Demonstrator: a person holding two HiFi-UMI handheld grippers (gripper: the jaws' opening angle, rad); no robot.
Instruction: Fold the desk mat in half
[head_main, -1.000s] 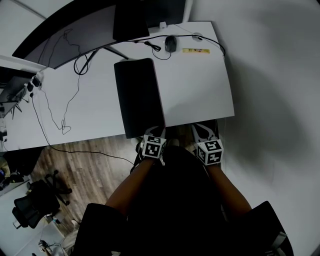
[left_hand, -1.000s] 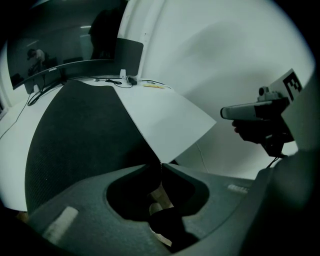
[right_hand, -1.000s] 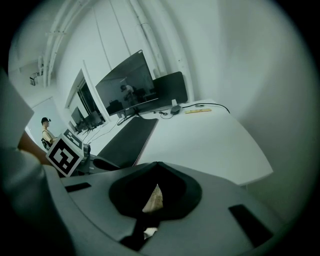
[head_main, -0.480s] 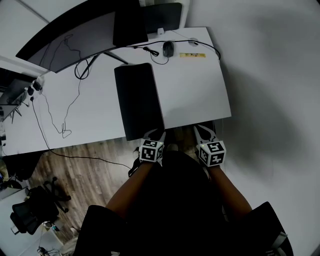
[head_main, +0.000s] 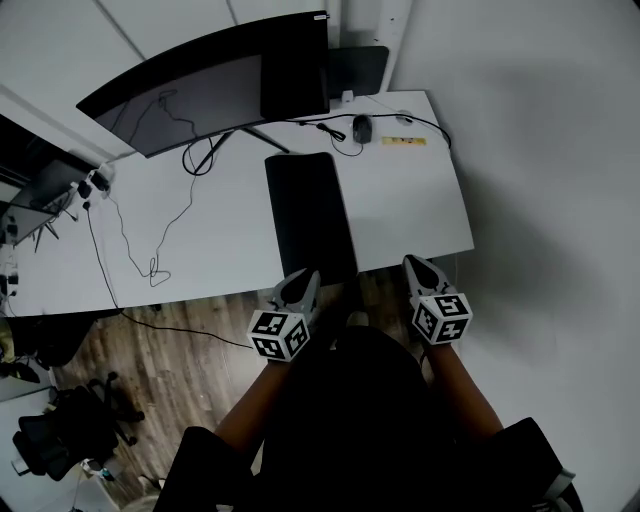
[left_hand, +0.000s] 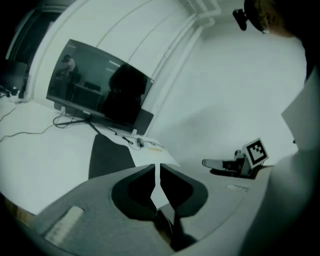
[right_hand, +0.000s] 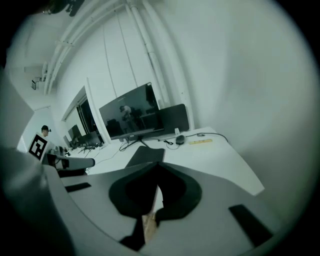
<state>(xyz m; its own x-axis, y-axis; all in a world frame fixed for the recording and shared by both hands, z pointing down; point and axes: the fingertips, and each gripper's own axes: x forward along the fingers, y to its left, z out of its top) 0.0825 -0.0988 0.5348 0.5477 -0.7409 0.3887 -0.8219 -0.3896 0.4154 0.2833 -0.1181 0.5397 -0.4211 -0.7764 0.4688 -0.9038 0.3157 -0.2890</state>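
The black desk mat (head_main: 310, 215) lies flat on the white desk (head_main: 410, 210), its short near edge at the desk's front rim. My left gripper (head_main: 306, 282) hovers in front of that near edge, below and left of the mat's corner. Its jaws have just been closing and now stand together with only a hairline slit and nothing between them (left_hand: 159, 167). The mat (left_hand: 107, 155) shows ahead of it. My right gripper (head_main: 413, 266) hangs before the desk's front edge, right of the mat, shut and empty (right_hand: 157, 167). The mat (right_hand: 146, 155) lies ahead and left of it.
A curved monitor (head_main: 210, 85) stands at the back of the desk. A mouse (head_main: 362, 128) and a yellow ruler (head_main: 403, 141) lie beyond the mat. Loose cables (head_main: 150, 230) trail over the desk's left part. An office chair (head_main: 60, 430) stands on the wooden floor at the left.
Both grippers have risen and come back from the desk's front edge. The left one has shifted left, off the mat's near edge. The mat has not moved.
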